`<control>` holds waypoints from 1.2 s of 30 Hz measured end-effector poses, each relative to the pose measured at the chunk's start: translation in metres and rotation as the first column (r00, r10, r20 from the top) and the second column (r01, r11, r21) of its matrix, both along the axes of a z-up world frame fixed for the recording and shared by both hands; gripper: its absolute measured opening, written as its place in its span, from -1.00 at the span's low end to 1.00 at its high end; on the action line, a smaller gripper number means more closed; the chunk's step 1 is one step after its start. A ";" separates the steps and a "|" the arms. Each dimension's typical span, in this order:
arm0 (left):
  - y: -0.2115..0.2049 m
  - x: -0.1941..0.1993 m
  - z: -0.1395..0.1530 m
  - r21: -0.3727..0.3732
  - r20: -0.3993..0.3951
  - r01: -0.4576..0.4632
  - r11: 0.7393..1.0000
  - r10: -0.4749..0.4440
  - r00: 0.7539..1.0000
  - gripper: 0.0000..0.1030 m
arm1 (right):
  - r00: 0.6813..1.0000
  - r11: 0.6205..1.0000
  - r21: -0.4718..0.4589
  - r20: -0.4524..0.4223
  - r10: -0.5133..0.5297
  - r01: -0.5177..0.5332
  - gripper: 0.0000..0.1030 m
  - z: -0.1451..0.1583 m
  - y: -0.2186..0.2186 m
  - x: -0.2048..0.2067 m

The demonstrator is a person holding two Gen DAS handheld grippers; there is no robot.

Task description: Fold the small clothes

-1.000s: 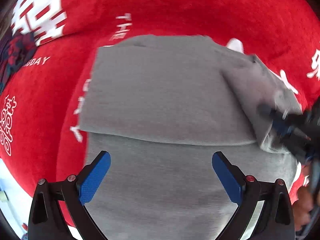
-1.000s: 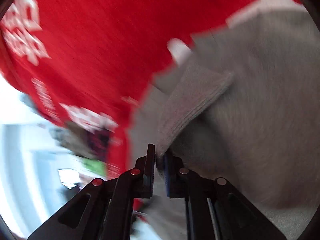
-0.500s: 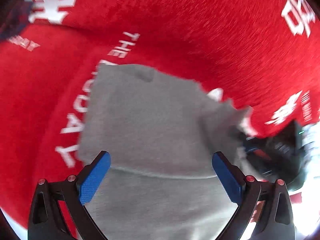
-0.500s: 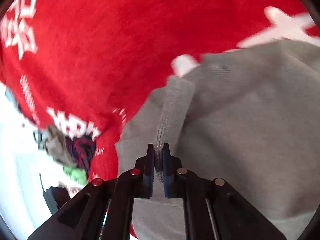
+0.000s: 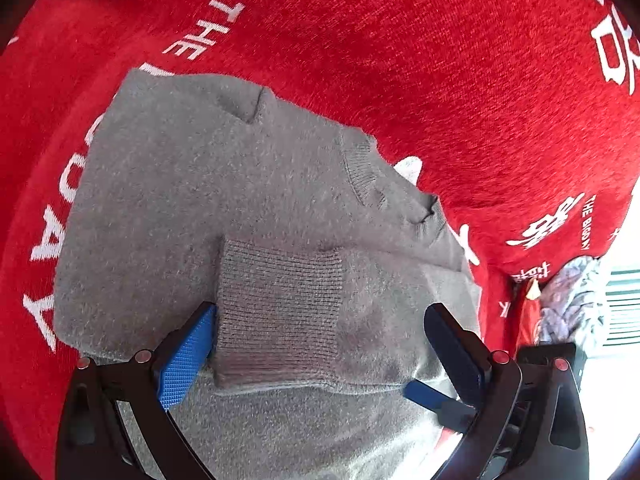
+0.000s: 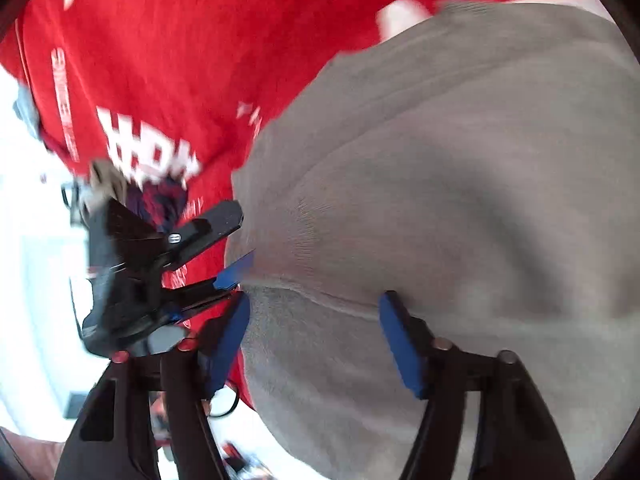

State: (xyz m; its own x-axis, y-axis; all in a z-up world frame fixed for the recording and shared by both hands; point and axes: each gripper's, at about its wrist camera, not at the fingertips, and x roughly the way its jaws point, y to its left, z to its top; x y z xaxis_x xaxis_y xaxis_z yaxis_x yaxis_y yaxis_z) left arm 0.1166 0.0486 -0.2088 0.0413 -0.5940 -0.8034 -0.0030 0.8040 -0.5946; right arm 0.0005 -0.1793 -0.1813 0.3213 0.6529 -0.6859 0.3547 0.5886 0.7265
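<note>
— Jaws first: how do they stand?
— Both pairs are spread wide with nothing between them. The left gripper [image 5: 316, 344] hangs over the sweater [image 5: 224, 184]; its blue left pad [image 5: 182, 360] sits just beside a ribbed cuff [image 5: 280, 312] that lies folded across the body of the garment.
— And the right gripper [image 6: 316, 340]?
— Also gaping, low over the grey knit, its pads on either side of a fold line [image 6: 320, 296]. It holds no cloth. In its view the left gripper shows at the sweater's left edge, blurred.
— Where is the sweater itself?
— Flat on a red blanket [image 5: 440, 80] with white lettering, sleeves tucked in, neckline [image 5: 360, 168] toward the blanket's far side.
— Anything else?
— A dark patterned garment [image 6: 160, 196] lies near the blanket's edge in the right view, and some pale crumpled cloth [image 5: 568, 300] by its right edge in the left view.
</note>
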 end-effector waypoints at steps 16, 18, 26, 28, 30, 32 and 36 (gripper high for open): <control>0.015 0.030 0.038 0.051 0.112 0.081 0.995 -0.086 0.990 -0.90 | 0.773 0.747 0.203 -0.120 -0.623 0.634 0.39 -0.041 -0.152 -0.109; 0.015 0.029 0.040 0.060 0.118 0.097 0.993 -0.103 0.988 -0.90 | 0.760 0.729 0.220 -0.120 -0.639 0.648 0.39 -0.042 -0.147 -0.104; 0.026 0.025 0.029 0.113 0.091 0.118 0.987 -0.128 0.988 -0.90 | 0.747 0.731 0.155 -0.109 -0.656 0.665 0.09 -0.028 -0.166 -0.116; 0.022 0.022 0.032 0.122 0.103 0.135 0.983 -0.148 0.984 -0.90 | 0.787 0.783 0.087 -0.070 -0.612 0.616 -0.81 -0.020 -0.167 -0.110; 0.017 0.019 0.031 0.145 0.113 0.155 0.977 -0.172 0.979 -0.90 | 0.842 0.842 -0.027 -0.015 -0.540 0.539 -0.86 -0.008 -0.165 -0.105; 0.017 0.018 0.020 0.190 0.100 0.165 0.968 -0.186 0.978 -0.90 | 0.881 0.878 -0.098 -0.028 -0.472 0.468 -0.86 -0.012 -0.164 -0.107; 0.024 0.018 0.005 0.219 0.071 0.161 0.963 -0.180 0.981 -0.90 | 0.927 0.937 -0.107 -0.145 -0.346 0.333 -0.83 -0.026 -0.154 -0.120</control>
